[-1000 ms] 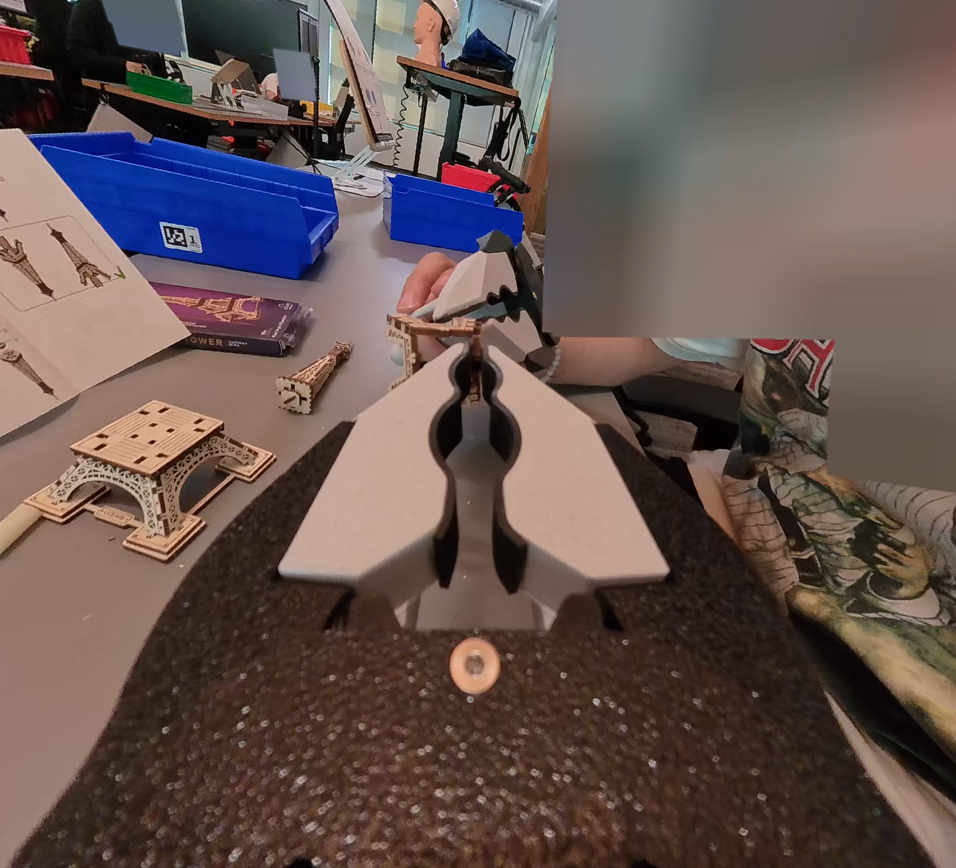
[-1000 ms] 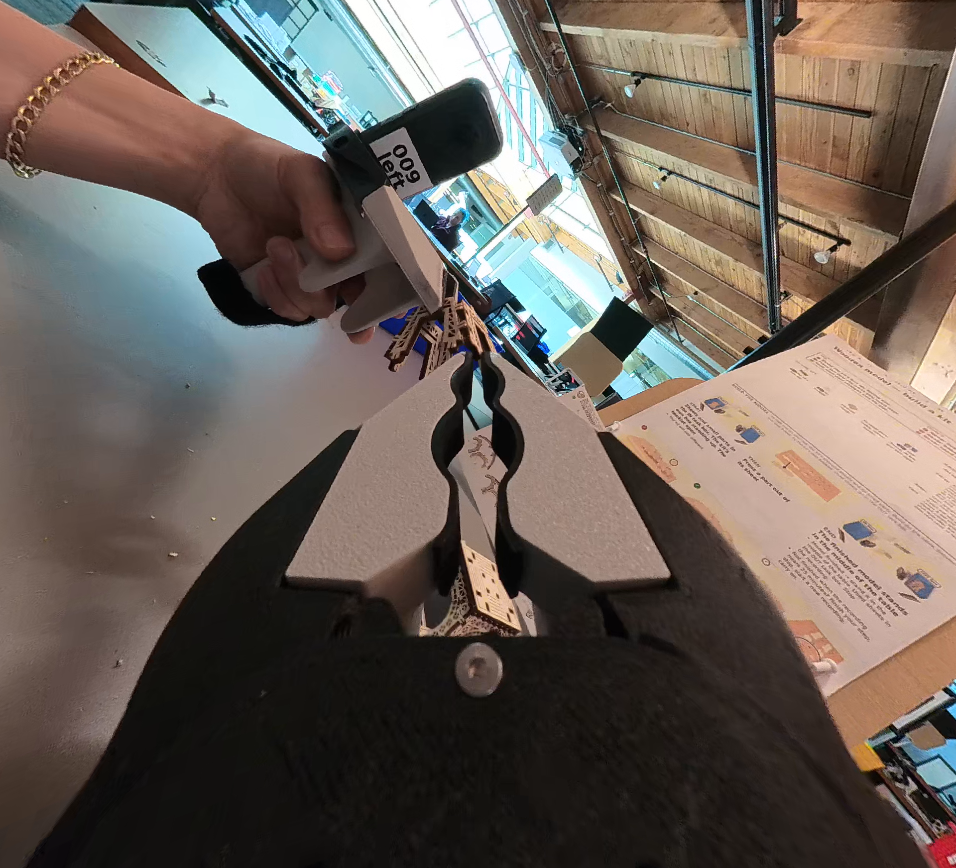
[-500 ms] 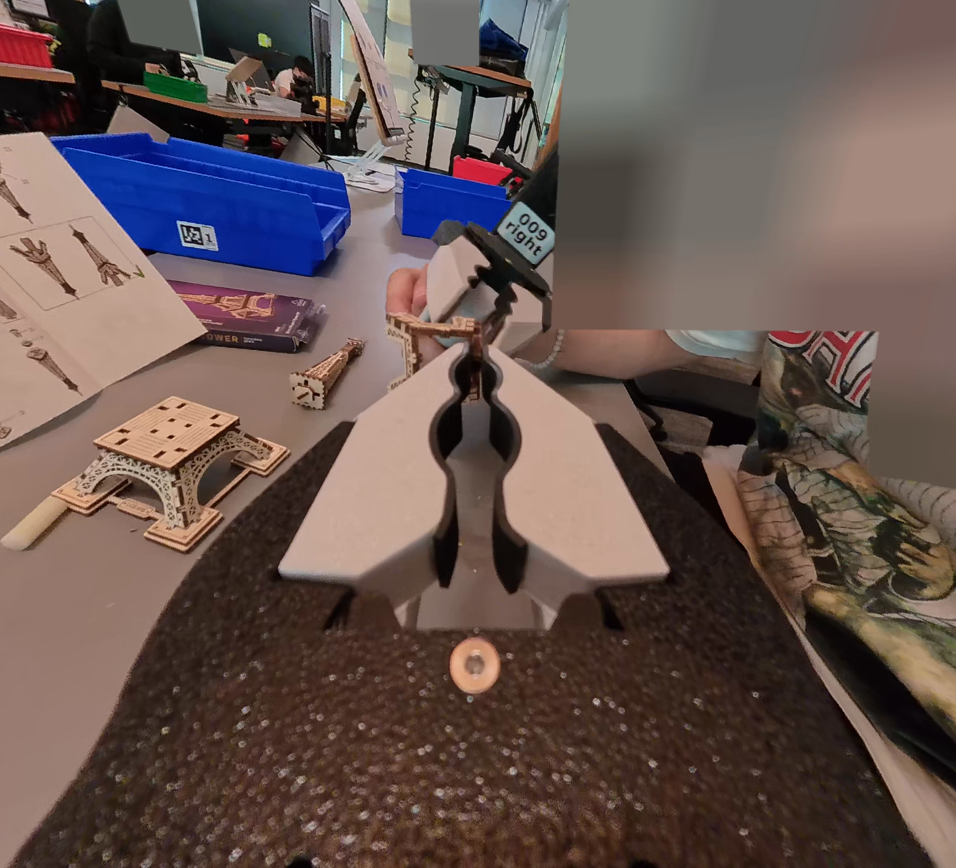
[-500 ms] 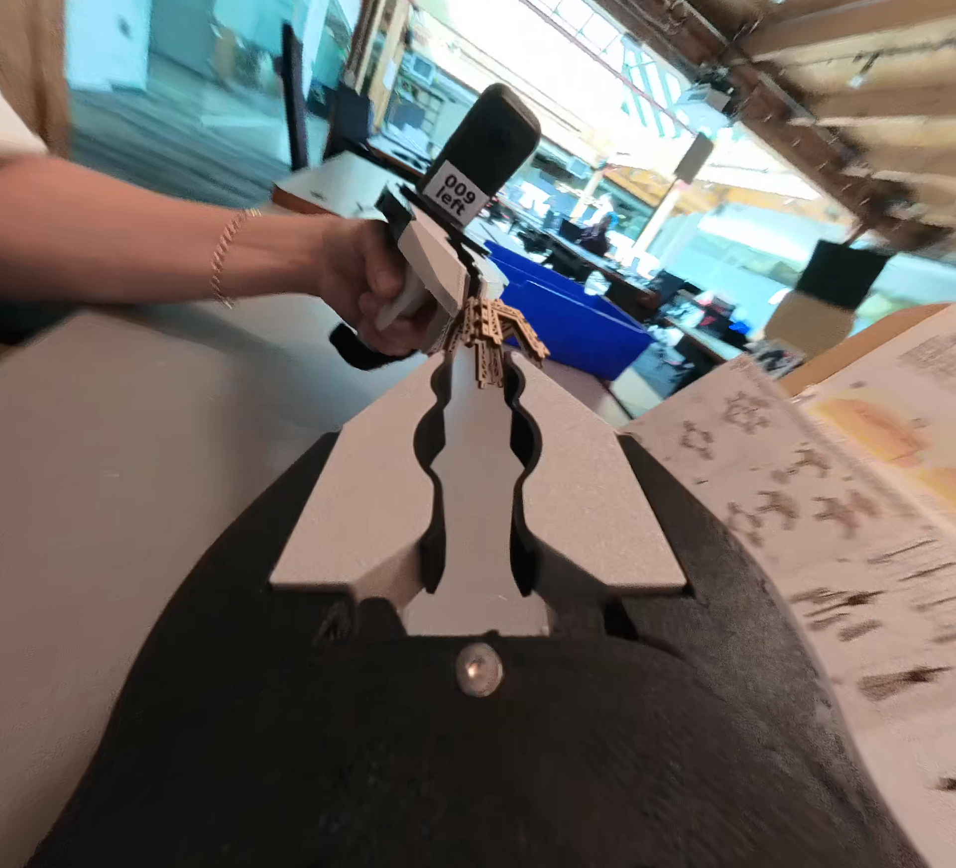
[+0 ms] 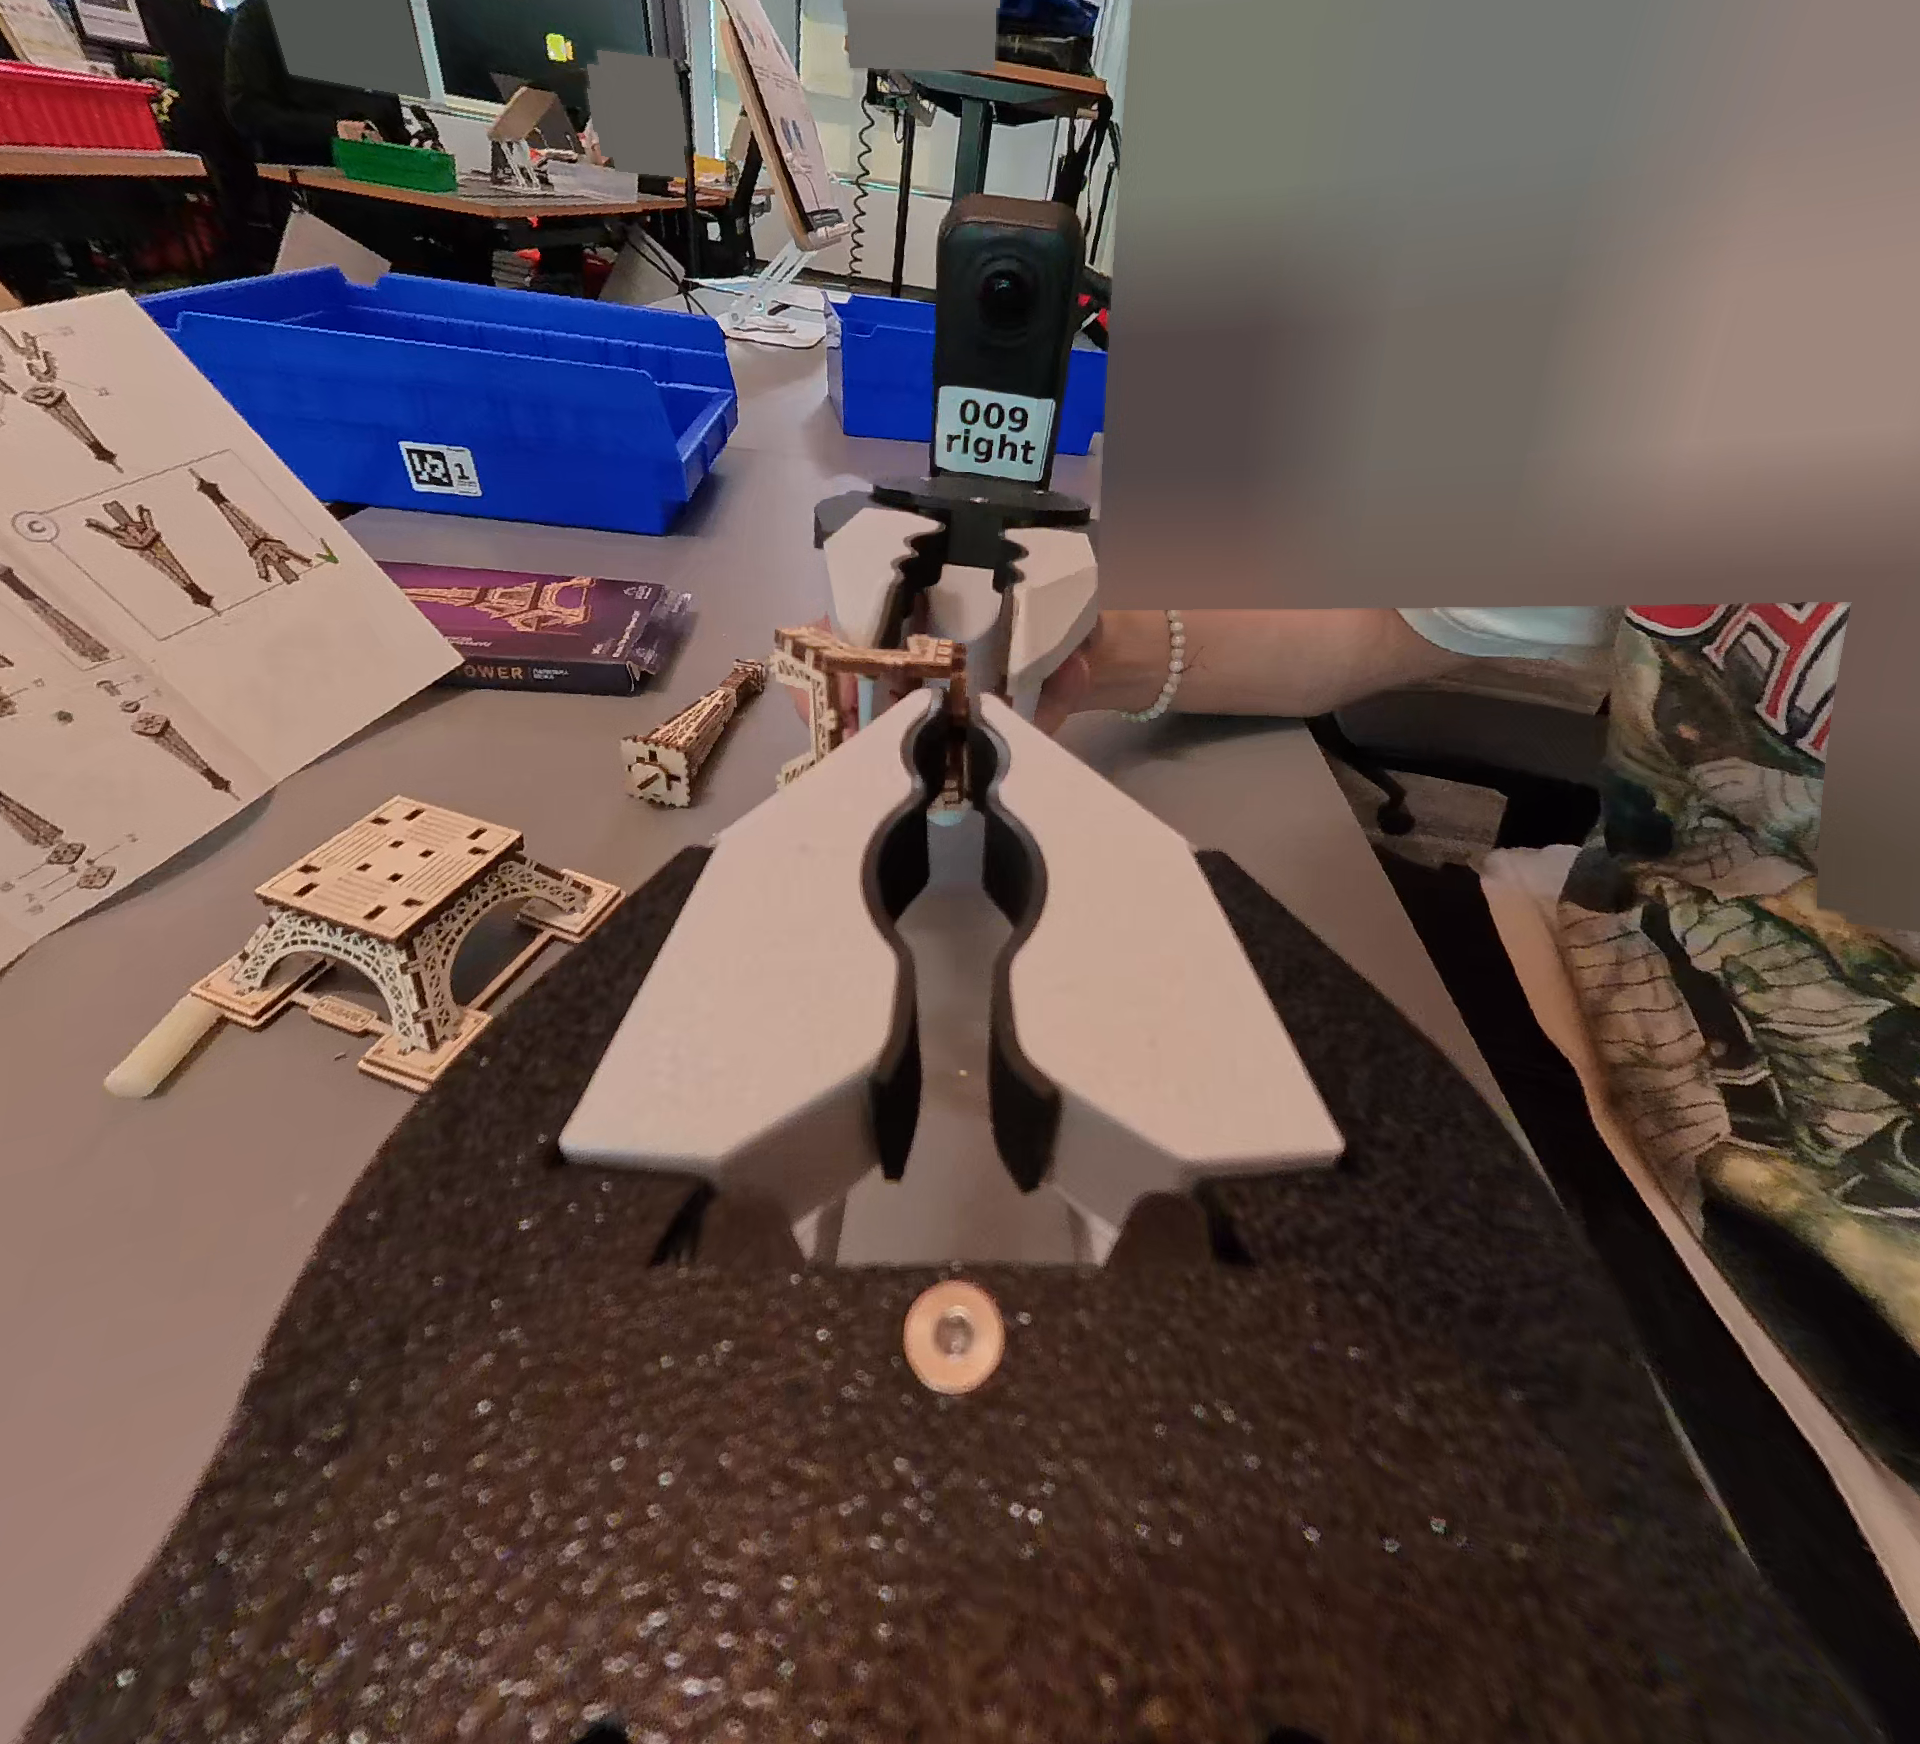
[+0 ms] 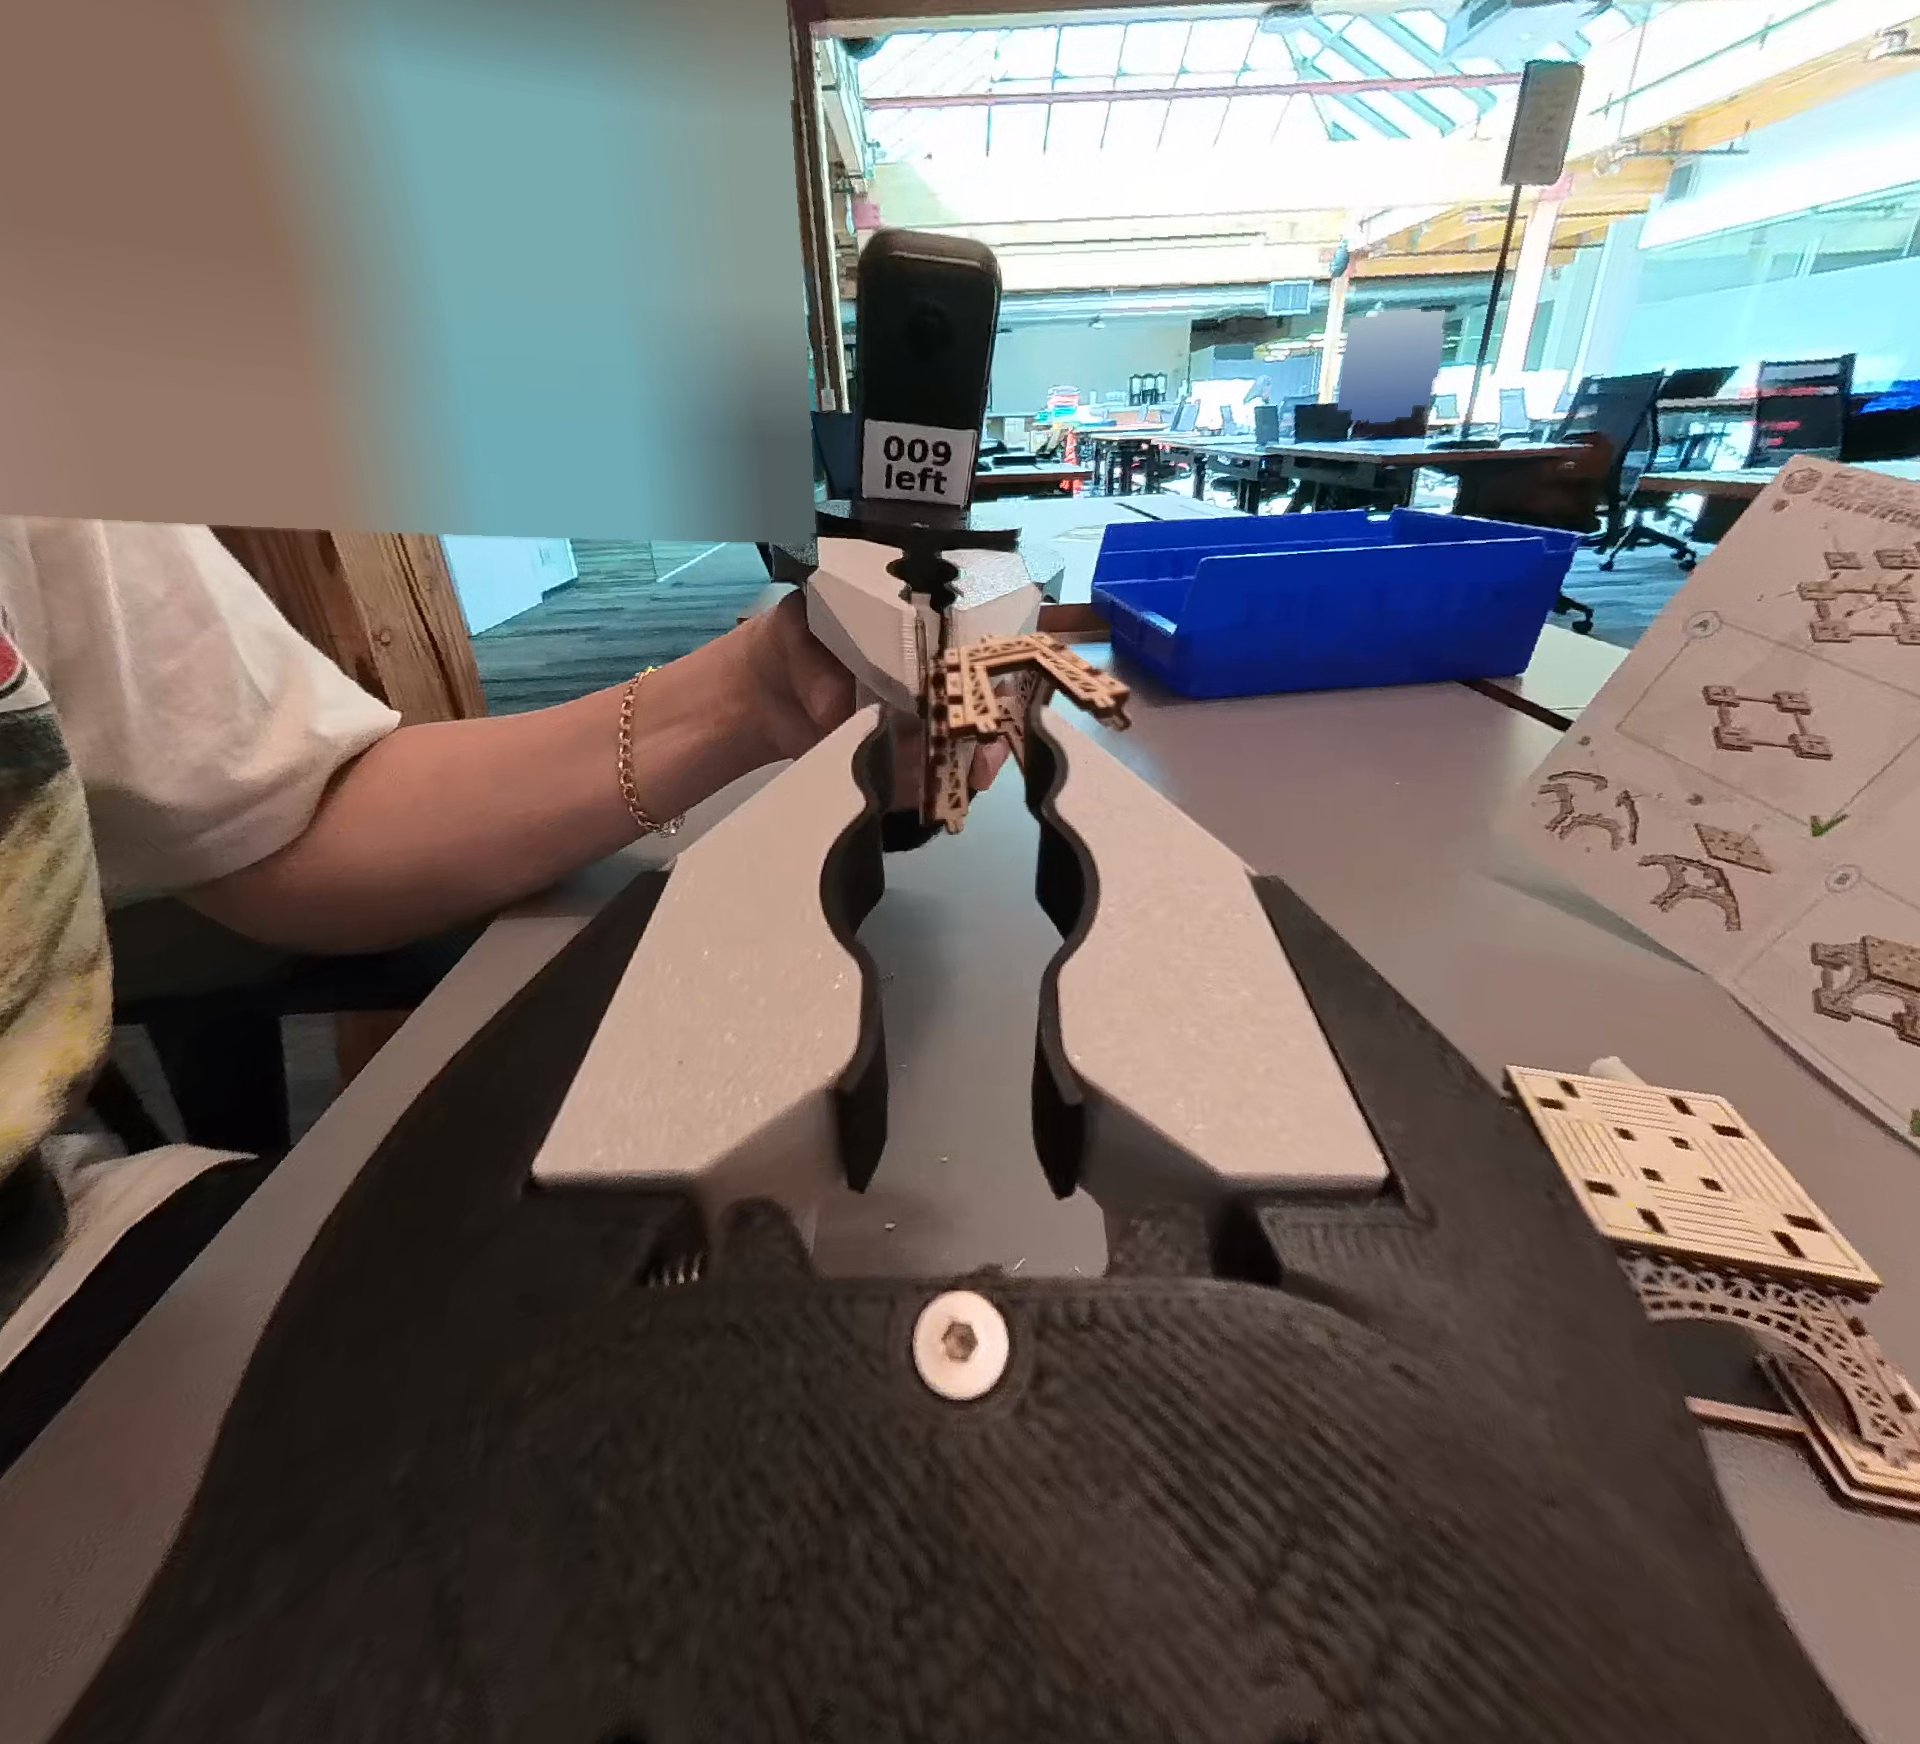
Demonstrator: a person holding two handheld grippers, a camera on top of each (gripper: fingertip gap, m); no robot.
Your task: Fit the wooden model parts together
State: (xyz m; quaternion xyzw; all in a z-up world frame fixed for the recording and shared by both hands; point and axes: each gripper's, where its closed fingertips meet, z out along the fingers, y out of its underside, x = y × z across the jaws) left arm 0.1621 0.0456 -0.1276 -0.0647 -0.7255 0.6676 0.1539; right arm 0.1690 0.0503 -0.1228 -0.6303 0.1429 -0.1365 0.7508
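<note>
My left gripper [image 5: 951, 718] is shut on one leg of a small wooden lattice frame [image 5: 862, 681] and holds it above the grey table [image 5: 1195, 790]. My right gripper [image 6: 961, 728] faces it head-on with its jaws open. The frame [image 6: 987, 707] hangs between the right fingertips, and I cannot tell if they touch it. The left gripper also shows in the right wrist view [image 6: 920, 655], and the right gripper in the left wrist view [image 5: 956, 624]. A wooden tower base [image 5: 395, 925] stands on the table, also in the right wrist view [image 6: 1683, 1185]. A wooden spire [image 5: 691, 733] lies beyond it.
A printed instruction sheet [image 5: 125, 593] leans at the left. A purple box [image 5: 540, 619] lies behind the spire. Two blue bins [image 5: 447, 390] [image 6: 1320, 598] stand at the back. A cream stick [image 5: 161, 1060] lies by the base. The person's forearms [image 6: 499, 811] reach in along the table edge. Less than 4 cm separates the two grippers' tips. The wooden tower base [image 5: 395, 925] is about 15 centimetres from both grippers' fingertips.
The right gripper swung down from pointing at the ceiling to level with the table. Its jaws, shut on the frame before, are now apart. The left gripper keeps its hold.
</note>
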